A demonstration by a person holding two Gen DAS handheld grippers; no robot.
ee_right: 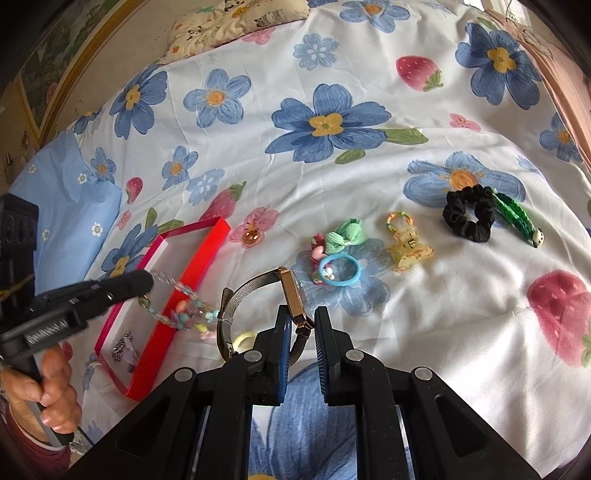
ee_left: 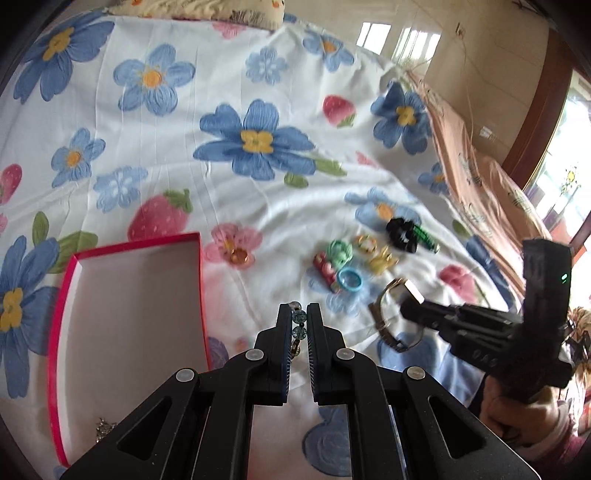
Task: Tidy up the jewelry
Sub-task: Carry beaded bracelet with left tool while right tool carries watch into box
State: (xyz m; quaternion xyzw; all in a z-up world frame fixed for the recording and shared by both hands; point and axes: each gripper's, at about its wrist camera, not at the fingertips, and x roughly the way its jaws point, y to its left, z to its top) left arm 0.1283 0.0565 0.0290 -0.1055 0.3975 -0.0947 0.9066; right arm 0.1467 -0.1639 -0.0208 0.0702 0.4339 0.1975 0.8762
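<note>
My left gripper is shut on a beaded bracelet of clear, teal and pastel beads. In the right wrist view that bracelet hangs from the left gripper over the near rim of the red box. My right gripper is shut on a wristwatch with a rose-gold case and a grey mesh strap, lifted just off the sheet. The left wrist view has the right gripper with the watch at the right. The red box, white inside, lies to the left.
A small silver piece lies in the box. On the floral bedsheet lie a blue hair tie, a green bow, a yellow clip, a black scrunchie, a green clip and an amber bead. A pillow lies far off.
</note>
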